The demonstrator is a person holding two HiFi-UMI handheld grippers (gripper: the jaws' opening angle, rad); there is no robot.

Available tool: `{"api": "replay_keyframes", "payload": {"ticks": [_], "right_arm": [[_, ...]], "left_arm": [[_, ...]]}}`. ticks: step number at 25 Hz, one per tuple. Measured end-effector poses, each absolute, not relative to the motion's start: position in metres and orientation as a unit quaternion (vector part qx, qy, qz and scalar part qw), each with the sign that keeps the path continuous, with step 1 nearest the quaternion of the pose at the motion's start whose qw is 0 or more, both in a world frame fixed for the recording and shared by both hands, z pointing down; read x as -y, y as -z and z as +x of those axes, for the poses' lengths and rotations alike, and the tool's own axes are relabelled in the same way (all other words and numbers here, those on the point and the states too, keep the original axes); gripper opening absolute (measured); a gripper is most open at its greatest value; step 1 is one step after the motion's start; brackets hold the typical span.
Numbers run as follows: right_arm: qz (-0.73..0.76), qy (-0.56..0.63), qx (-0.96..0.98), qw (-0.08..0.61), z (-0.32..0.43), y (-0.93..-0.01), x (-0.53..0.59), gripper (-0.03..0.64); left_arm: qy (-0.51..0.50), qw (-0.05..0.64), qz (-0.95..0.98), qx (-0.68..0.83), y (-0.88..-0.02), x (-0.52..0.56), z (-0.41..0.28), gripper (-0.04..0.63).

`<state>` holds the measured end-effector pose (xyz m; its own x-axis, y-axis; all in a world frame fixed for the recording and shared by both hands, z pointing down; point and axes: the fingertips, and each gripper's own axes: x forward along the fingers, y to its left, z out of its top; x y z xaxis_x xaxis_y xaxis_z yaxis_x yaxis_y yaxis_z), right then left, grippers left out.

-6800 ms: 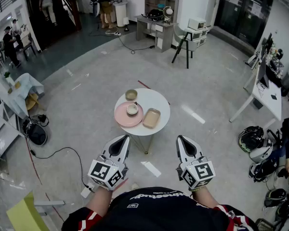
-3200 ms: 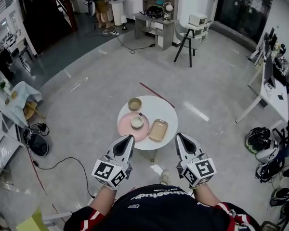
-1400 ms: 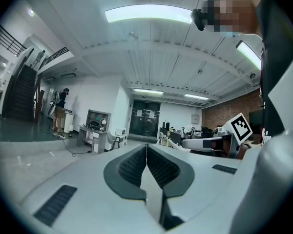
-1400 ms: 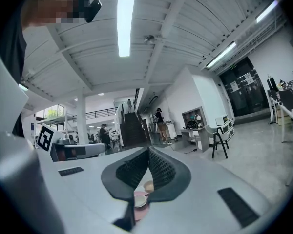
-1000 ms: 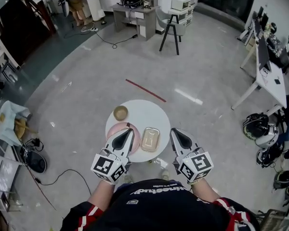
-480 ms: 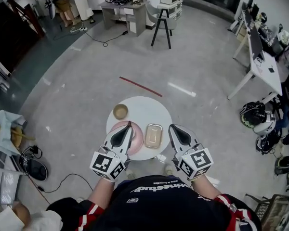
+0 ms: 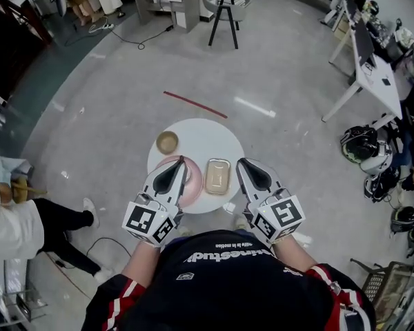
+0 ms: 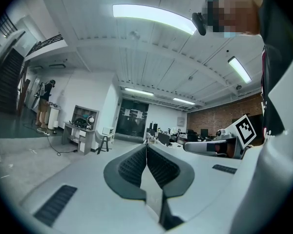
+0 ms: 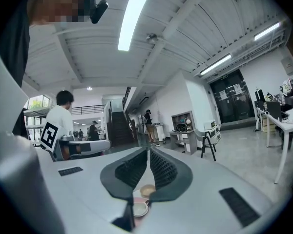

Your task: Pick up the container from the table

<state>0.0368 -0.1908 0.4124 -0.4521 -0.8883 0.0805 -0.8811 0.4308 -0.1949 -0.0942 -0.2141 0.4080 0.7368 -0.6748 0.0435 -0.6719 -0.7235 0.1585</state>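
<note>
A tan rectangular container (image 7: 217, 176) lies on the round white table (image 7: 200, 135), near its front edge. My left gripper (image 7: 182, 160) hovers just left of the container, over a pink plate (image 7: 188, 191); its jaws are shut and empty (image 8: 146, 146). My right gripper (image 7: 239, 162) hovers just right of the container, apart from it. Its jaws (image 9: 149, 150) are opening by a thin slit with nothing between them. Through that slit show a tan bowl (image 9: 147, 190) and a white cup (image 9: 139, 208) on the plate. Both grippers point level.
The tan bowl (image 7: 168, 142) stands at the table's back left. A person in white (image 7: 14, 227) stands on the floor at the left, near a cable (image 7: 103, 243). A red strip (image 7: 193, 104) lies beyond the table; helmets (image 7: 362, 145) and desks are at the right.
Both grippers have come forward until they flank the container at the table's near edge. The white cup on the plate is now hidden under the left gripper. A person in white has come in at the left.
</note>
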Motion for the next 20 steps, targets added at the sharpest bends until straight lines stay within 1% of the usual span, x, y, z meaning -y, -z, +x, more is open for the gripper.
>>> {"api": "replay_keyframes", "payload": {"ticks": [2, 9, 20], "right_arm": [[-0.518, 0.105, -0.849, 0.018, 0.035, -0.417, 0.192, 0.03], [-0.499, 0.133, -0.856, 0.022, 0.031, -0.426, 0.2, 0.081], [-0.472, 0.227, -0.852, 0.008, 0.028, -0.481, 0.208, 0.092]], "left_arm": [[0.008, 0.083, 0.927, 0.365, -0.412, 0.214, -0.095, 0.025], [0.01, 0.087, 0.922, 0.378, -0.412, 0.211, -0.1, 0.025], [0.016, 0.093, 0.912, 0.398, -0.432, 0.198, -0.105, 0.025]]}}
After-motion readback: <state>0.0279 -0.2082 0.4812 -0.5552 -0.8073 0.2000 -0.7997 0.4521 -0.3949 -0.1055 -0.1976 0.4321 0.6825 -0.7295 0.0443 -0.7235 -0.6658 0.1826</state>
